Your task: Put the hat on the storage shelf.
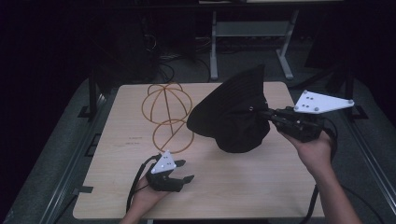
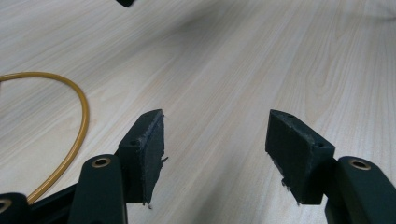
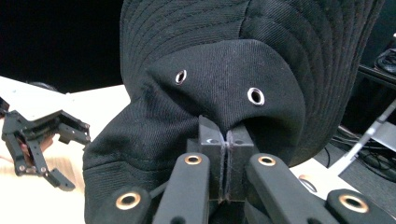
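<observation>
- Hat [image 1: 233, 116]: black bucket hat, held clear above the table [image 1: 261, 196], right of the wire frame [image 1: 169, 116].
- Right claw [image 1: 259, 112]: you had it clamped shut on a pinch of crown fabric.
- Left claw [image 1: 183, 171]: you kept it open and empty, low over the table.
- Advice: a firm pinch mattered; the thin fold could have slipped.

Count on table [image 1: 233, 196]: one black bucket hat [image 1: 233, 116]; one yellow wire frame [image 1: 169, 116], built of rings, exact ring count unclear where they overlap; two hand-held grippers, left gripper [image 1: 182, 171] and right gripper [image 1: 258, 111]; two white three-cornered plates, one per gripper; two metal eyelets [image 3: 256, 96] visible on the hat crown in the right gripper view; two forearms entering from below.
</observation>
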Available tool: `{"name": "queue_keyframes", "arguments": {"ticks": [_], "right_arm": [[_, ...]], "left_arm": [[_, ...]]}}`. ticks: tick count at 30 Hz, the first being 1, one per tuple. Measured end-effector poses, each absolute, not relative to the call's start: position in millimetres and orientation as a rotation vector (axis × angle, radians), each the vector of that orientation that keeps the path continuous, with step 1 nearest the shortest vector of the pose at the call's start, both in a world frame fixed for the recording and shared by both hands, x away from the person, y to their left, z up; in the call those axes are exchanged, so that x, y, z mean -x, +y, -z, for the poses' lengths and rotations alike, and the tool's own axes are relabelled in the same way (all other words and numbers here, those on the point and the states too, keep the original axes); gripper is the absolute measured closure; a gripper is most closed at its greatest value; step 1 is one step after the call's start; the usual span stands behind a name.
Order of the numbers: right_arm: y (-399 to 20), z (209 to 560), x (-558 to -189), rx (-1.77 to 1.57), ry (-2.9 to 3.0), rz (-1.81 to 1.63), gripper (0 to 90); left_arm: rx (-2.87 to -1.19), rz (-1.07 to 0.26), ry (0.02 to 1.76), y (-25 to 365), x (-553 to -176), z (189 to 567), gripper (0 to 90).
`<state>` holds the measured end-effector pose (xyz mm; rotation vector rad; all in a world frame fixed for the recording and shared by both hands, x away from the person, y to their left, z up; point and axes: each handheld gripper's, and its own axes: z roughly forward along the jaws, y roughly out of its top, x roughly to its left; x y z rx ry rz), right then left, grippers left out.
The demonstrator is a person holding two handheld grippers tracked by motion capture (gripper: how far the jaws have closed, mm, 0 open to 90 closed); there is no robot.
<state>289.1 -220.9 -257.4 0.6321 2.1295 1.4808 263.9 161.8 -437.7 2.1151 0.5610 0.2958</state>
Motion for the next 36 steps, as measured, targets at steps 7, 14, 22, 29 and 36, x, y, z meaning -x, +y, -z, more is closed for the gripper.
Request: {"name": "queue_keyframes", "arguments": {"ticks": [7, 14, 22, 29, 36], "right_arm": [[-212.0, 245.7, -297.5, -0.612, 2.124, -1.511, 88.1], [-196.4, 228.4, -305.9, -0.578, 2.123, -1.537, 88.1], [-166.8, 206.8, -321.1, -0.515, 2.156, -1.545, 88.1], [-135.3, 191.6, -342.6, -0.498, 2.227, -1.529, 88.1], [-101.9, 187.3, -371.7, -0.524, 2.298, -1.508, 88.0]], "left_arm": [[-2.122, -0.297, 0.551, 158.8, -263.2, 438.5, 36.9], [-2.137, -0.293, 0.530, 153.8, -262.4, 439.7, 36.7], [-2.136, -0.280, 0.522, 148.6, -260.7, 441.4, 36.7], [-2.147, -0.292, 0.502, 146.3, -261.2, 441.5, 36.7], [-2.185, -0.314, 0.431, 139.3, -258.8, 442.0, 36.5]]}}
